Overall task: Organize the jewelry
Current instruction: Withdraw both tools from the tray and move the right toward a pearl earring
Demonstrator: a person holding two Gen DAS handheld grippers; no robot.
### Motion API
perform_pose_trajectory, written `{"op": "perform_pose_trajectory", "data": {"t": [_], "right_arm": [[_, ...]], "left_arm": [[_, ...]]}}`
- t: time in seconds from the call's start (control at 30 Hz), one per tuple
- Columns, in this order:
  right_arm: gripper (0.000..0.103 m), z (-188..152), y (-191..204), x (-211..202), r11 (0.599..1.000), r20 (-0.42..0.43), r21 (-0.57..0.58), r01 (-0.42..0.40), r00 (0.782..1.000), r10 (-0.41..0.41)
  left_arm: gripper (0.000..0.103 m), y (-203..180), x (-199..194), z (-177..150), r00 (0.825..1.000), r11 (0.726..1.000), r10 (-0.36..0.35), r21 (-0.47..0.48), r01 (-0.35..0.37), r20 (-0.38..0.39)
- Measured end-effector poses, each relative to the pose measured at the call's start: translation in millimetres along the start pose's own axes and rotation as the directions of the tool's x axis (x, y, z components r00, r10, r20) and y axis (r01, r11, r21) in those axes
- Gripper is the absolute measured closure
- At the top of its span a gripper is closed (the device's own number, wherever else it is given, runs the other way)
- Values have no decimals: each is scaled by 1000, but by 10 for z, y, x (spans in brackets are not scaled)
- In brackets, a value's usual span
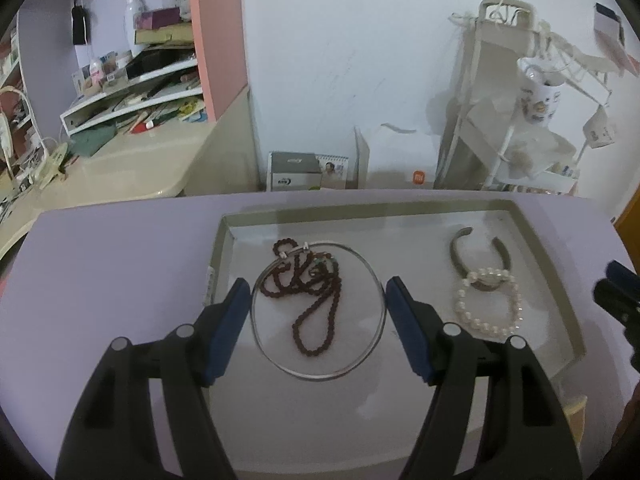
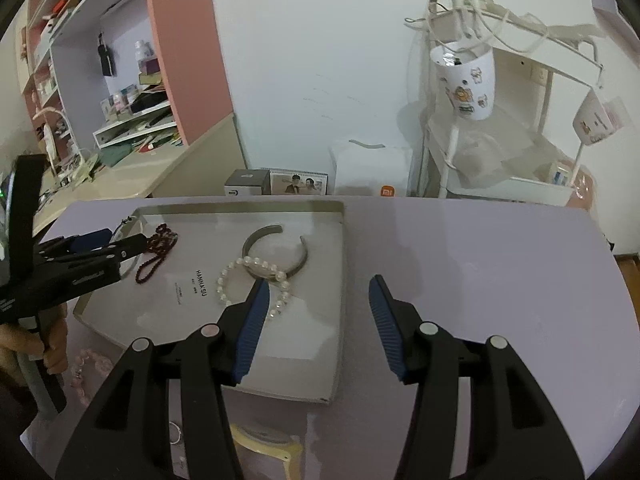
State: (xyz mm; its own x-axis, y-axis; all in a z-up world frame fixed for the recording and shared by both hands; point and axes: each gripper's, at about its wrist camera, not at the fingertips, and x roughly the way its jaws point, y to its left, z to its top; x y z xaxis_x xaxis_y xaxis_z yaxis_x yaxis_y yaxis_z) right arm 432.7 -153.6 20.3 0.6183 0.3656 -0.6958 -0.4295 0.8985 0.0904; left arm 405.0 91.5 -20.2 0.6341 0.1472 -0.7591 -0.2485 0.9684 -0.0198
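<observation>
Your left gripper [image 1: 318,304] hangs over the tray [image 1: 560,280], fingers spread wide, one blue pad [image 1: 226,332] on each side of the silver hoop [image 1: 376,280] and nothing pinched. The left pad sits close to the tray's left wall, so there is little slack on that side. The hoop lies flat on the tray floor with the dark bead string [image 1: 316,300] heaped inside it and spilling over its top edge. To the right in the same tray, well apart from the hoop, the grey cuff [image 1: 460,264] lies with its gap toward the far wall, and the pearl bracelet [image 1: 488,300] overlaps the cuff's near curve.

Your right gripper [image 2: 316,312] is spread too, holding nothing. Its left pad [image 2: 252,328] covers part of the pearls; its right pad is out past the tray's right wall, over bare lilac table [image 2: 500,260]. That whole right half of the table is open room.

Watch the near-left corner: a pink bead bracelet [image 2: 86,364] lies on the table outside the tray, a small ring [image 2: 175,434] shows between your right gripper's arms, and a pale yellow band [image 2: 276,446] sits at the near edge. Behind the table's far edge stand boxes [image 2: 246,184] and a white rack [image 2: 520,140] with hanging cups.
</observation>
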Motion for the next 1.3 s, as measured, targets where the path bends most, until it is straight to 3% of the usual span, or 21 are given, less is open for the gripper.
{"op": "perform_pose_trajectory", "data": {"t": [0.13,0.27,0.47,0.77,1.07,1.3], "right_arm": [[49,-51,-40,-55,1000,6,24,-14,1000,14],[49,-96,-38,-196,999,21,34,-28,999,27],[49,-210,37,-570,998,74,40,-50,996,47],[49,-657,298,-1053,998,106,19,-56,993,53],[49,-1258,414,-1175,998,55,42,-45,998,43],[49,-1557,478,-1067,998,-26,54,-34,999,35]], "left_arm": [[32,43,42,19,1000,1000,1,-31,-1,-26],[31,110,-157,6,1000,999,-11,-40,11,3],[24,293,-777,-123,996,999,-4,-51,8,91],[16,614,-1714,-763,984,998,38,-56,-29,173],[11,706,-2071,-1390,982,998,32,-57,-21,188],[11,670,-2161,-1600,975,997,64,-49,-55,212]]}}
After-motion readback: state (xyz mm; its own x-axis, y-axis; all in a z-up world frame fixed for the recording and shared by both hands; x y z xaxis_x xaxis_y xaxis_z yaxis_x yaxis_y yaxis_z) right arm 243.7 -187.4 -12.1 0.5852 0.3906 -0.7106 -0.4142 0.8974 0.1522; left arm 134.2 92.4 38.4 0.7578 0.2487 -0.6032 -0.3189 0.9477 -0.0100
